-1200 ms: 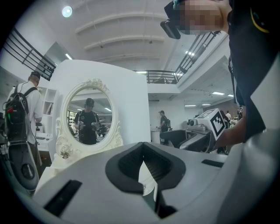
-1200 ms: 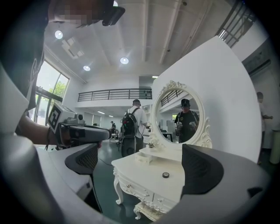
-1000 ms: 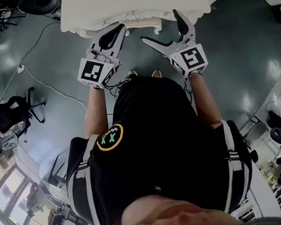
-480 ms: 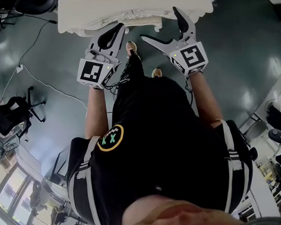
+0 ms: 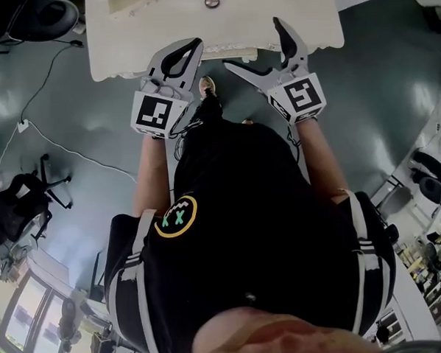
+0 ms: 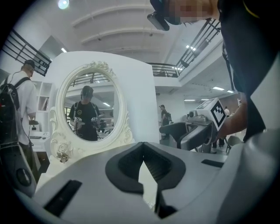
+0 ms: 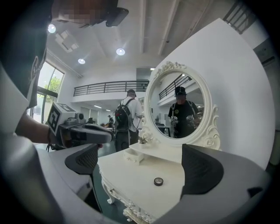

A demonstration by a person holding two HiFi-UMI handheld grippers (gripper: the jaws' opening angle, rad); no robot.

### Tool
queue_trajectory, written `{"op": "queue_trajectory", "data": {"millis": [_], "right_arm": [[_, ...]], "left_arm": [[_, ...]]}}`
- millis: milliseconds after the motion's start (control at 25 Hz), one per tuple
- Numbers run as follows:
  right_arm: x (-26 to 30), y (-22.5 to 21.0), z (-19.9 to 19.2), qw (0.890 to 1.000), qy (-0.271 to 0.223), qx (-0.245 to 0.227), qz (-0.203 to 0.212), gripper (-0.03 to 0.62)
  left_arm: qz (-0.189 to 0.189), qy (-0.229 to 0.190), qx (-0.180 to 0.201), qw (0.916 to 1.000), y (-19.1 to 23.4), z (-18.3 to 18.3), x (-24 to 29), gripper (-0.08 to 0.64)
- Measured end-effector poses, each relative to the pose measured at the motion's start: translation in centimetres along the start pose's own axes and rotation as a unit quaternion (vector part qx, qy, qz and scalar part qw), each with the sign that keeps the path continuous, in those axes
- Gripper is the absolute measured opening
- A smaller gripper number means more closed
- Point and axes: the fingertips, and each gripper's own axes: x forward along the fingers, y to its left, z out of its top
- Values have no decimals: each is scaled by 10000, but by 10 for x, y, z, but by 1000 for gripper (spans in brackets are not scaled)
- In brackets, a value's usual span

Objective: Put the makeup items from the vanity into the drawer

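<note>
A white vanity (image 5: 271, 14) stands at the top of the head view. On its top lies a small dark round makeup item (image 5: 211, 1), which also shows as a ring-like disc (image 7: 158, 181) between the jaws in the right gripper view. My left gripper (image 5: 193, 45) hangs just before the vanity's front edge, shut with nothing in it; its pads meet at the tip (image 6: 143, 148). My right gripper (image 5: 252, 42) is open and empty at the same edge, a short way from the item. The vanity's oval mirror (image 7: 181, 109) stands behind.
A small white drawer box (image 7: 132, 155) sits on the vanity top by the mirror's base. The carved front edge (image 5: 228, 49) lies between the grippers. People stand in the hall behind. An office chair (image 5: 23, 201) and a floor cable (image 5: 64, 147) are at the left.
I have moved closer to the vanity: more of its top shows, and the round item has come into view. Both grippers keep their jaw states, left shut and right open.
</note>
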Motion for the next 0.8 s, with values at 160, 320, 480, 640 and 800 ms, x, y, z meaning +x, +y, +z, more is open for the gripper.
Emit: {"op": "queue_trajectory", "data": {"millis": [160, 320, 480, 640, 800], "right_arm": [[43, -14, 4, 9999, 114, 5, -84, 598], [75, -27, 3, 9995, 249, 34, -175, 598], [98, -40, -1, 9992, 345, 39, -201, 598], [114, -54, -7, 9993, 365, 73, -102, 598], [127, -70, -17, 9993, 361, 43, 70, 598]], "left_arm": [[-135, -27, -117, 9998, 43, -8, 15, 18], [-119, -67, -435, 9990, 78, -10, 30, 18], [-133, -42, -569, 9983, 100, -15, 46, 18], [-70, 68, -600, 9982, 109, -23, 61, 18], [92, 249, -403, 9988, 113, -34, 81, 18]]}}
